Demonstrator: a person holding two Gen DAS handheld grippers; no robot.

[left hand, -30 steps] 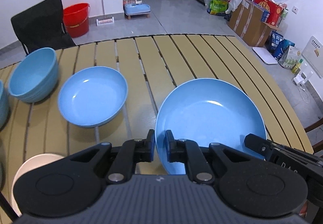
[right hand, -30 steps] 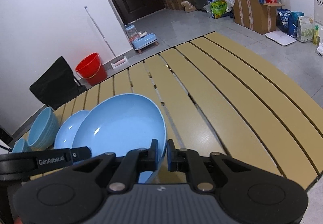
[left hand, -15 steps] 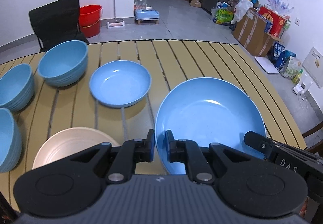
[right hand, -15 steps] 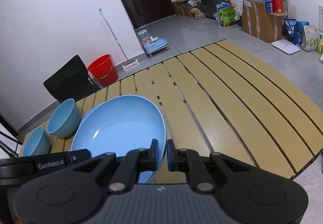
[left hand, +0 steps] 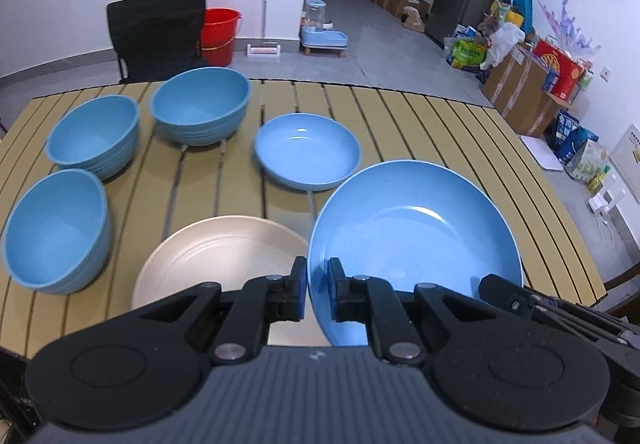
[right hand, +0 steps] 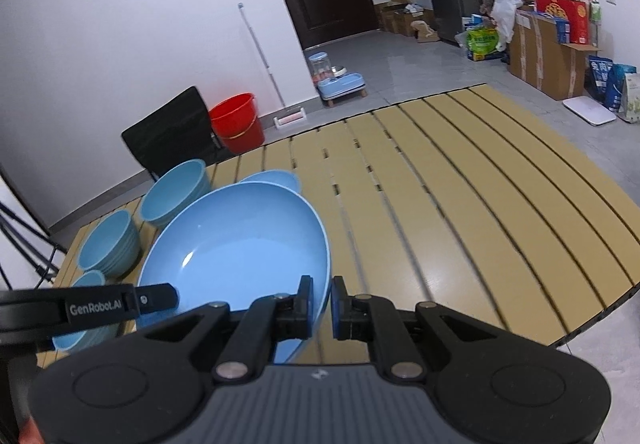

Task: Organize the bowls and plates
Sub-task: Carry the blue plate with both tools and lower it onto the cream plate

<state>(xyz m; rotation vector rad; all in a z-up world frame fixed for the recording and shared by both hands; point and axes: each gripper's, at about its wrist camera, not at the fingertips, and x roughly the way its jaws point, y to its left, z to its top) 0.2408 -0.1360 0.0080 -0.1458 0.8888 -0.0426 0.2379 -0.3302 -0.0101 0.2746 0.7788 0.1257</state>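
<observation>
Large blue plate (left hand: 416, 228), near rim behind left gripper (left hand: 317, 294)

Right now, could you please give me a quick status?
Left gripper and right gripper both shut on large blue plate. Beige plate beside it.

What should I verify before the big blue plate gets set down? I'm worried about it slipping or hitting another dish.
1. Left gripper clamped on the large blue plate rim: ok.
2. Right gripper clamped on the opposite rim: ok.
3. Plate clear of the table: cannot tell.
4. Beige plate close beside the held plate, a contact risk: not ok.
5. Small blue plate uncovered, a possible stacking spot: ok.
6. Three blue bowls upright and out of the way on the left: ok.
</observation>
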